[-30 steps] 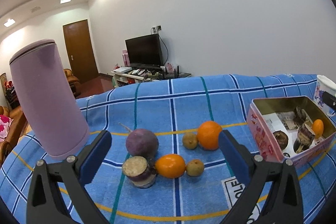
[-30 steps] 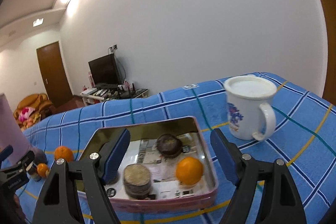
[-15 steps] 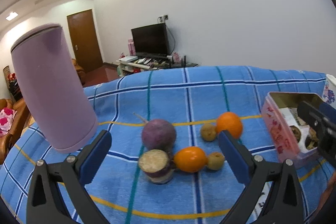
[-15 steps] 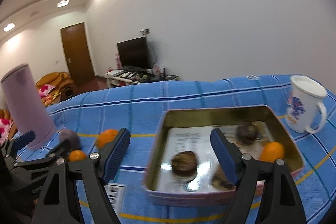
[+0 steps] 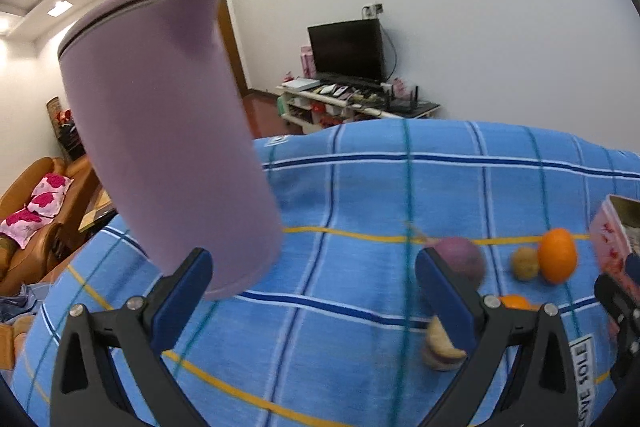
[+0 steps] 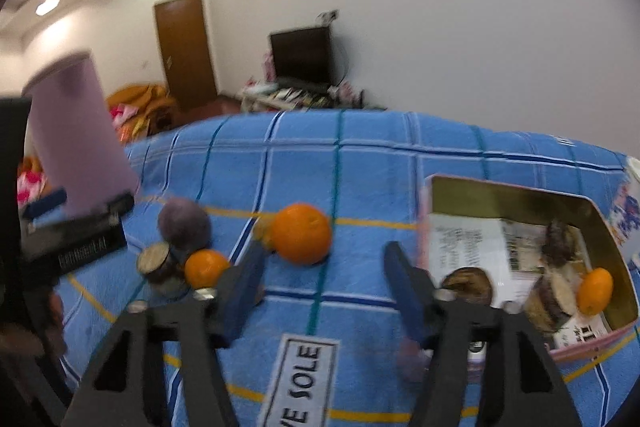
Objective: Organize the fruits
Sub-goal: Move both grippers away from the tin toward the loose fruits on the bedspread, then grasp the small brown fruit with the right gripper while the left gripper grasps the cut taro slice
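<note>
Beside the tin (image 6: 520,191) on the blue cloth (image 6: 360,163), the right tool (image 6: 324,267) has swung from over the tin toward the large orange (image 6: 301,233), jaws closing, nothing between them: next pick apparently begun. Left tool (image 5: 314,281) stands apart, empty.

white walls (image 5: 480,7), brown door (image 6: 186,47), television (image 5: 346,49)

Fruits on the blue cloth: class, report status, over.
Right tongs closing, nothing between them; left tongs open, empty. Big orange loose ahead of right tongs, tin alongside. Purple cup near left.
</note>
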`<action>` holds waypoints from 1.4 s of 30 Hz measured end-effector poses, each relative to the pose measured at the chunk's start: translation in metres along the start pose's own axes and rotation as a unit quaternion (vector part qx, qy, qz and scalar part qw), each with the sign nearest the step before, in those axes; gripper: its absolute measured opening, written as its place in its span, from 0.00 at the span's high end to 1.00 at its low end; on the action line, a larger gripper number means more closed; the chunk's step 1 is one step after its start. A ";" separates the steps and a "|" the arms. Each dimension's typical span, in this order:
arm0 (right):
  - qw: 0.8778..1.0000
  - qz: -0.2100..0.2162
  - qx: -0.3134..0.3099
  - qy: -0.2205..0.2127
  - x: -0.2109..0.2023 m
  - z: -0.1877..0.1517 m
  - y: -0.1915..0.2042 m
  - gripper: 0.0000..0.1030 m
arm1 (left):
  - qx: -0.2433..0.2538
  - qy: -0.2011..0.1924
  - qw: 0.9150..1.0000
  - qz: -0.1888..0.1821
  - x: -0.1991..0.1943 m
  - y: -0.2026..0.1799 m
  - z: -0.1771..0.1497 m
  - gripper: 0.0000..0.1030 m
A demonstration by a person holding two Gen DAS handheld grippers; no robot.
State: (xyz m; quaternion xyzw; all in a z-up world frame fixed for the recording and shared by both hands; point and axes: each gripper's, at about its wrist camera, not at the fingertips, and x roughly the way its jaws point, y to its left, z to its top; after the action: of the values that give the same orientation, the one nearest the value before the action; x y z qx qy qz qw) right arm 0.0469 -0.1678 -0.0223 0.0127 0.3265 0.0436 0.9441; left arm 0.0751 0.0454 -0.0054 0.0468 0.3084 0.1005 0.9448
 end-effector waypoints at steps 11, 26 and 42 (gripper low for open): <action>0.993 0.056 -0.049 0.091 0.034 -0.009 0.030 0.59 | 0.029 0.027 0.999 -0.034 0.008 0.018 0.004 0.00; 0.990 0.074 -0.037 0.111 0.048 -0.004 0.031 0.72 | 0.054 0.052 0.992 -0.101 0.007 0.002 -0.001 0.00; 0.998 0.045 0.020 0.036 -0.011 -0.017 -0.003 0.72 | 0.106 0.074 0.975 -0.181 0.010 -0.045 -0.019 0.17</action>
State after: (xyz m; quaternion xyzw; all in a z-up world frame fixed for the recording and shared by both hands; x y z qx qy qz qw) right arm 0.0278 -0.1723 -0.0290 0.0446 0.3603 0.0797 0.9283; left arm 0.0790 0.0046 -0.0331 0.0821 0.3900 -0.1024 0.9114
